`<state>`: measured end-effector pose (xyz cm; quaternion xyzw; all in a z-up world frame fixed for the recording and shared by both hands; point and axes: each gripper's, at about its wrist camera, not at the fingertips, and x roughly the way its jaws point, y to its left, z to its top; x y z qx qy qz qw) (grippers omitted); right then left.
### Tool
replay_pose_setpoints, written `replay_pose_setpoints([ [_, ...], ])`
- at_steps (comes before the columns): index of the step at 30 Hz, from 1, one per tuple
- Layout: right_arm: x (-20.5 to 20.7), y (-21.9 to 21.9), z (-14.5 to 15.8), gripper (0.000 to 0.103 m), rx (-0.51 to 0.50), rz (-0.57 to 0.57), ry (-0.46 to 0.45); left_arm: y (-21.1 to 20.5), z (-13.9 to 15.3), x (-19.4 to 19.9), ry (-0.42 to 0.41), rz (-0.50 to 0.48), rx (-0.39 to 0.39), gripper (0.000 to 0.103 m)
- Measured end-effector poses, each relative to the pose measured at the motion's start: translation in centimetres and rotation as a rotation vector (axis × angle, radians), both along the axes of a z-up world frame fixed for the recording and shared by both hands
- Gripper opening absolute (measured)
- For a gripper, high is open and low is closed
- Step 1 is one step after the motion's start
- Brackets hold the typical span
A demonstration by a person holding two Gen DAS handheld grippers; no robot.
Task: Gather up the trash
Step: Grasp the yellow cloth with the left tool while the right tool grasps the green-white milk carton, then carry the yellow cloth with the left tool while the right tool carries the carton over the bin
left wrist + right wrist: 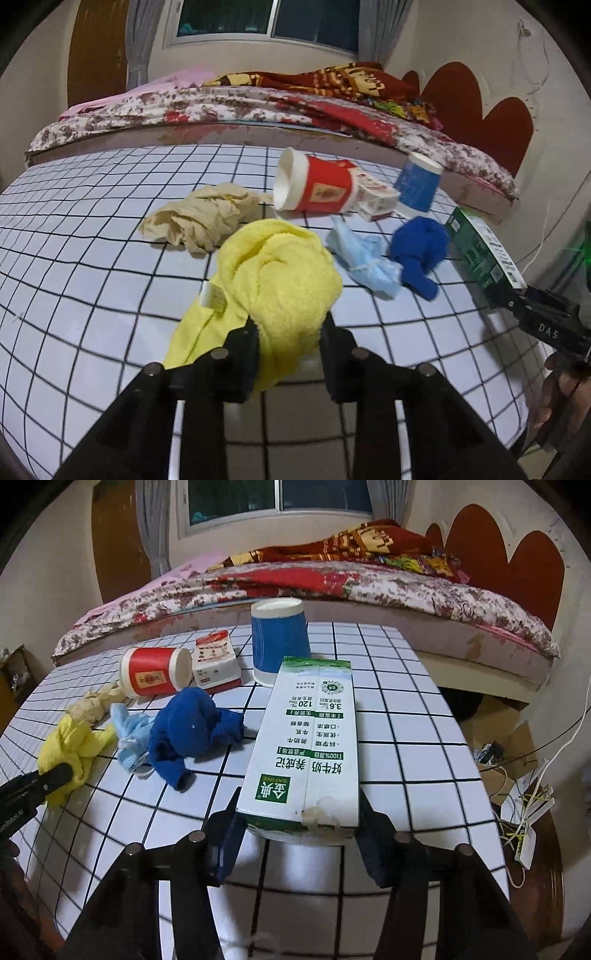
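My left gripper (290, 328) is shut on a crumpled yellow cloth (280, 273) just above the gridded table (92, 280); it also shows in the right wrist view (72, 749). My right gripper (299, 808) is shut on a green-and-white milk carton (314, 738), seen at the right edge in the left wrist view (480, 251). On the table lie a blue cloth (192, 731), a light blue face mask (129, 734), a beige crumpled paper (203, 218), a red cup on its side (317, 184), a small red-and-white carton (216, 664) and an upturned blue cup (279, 642).
A bed (369, 587) with patterned covers runs along the far side of the table. Cables and a power strip (524, 812) lie on the floor to the right. A window and curtains are on the back wall.
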<state>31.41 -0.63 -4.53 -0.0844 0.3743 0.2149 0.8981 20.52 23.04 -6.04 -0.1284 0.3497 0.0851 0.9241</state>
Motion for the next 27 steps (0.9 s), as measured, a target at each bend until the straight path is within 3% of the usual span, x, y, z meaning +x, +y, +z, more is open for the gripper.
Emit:
replay_pose_setpoints([
  [10, -4.8, -4.1, 2.1, 0.056, 0.038, -0.004, -0.077, -4.3, 2.0, -2.3, -0.066, -0.067, -0.017, 0.03],
  [27, -12.6, -13.6, 4.1, 0.056, 0.087, -0.102, -0.156, -15.0, 4.0, -5.0, -0.117, -0.279, 0.007, 0.03],
])
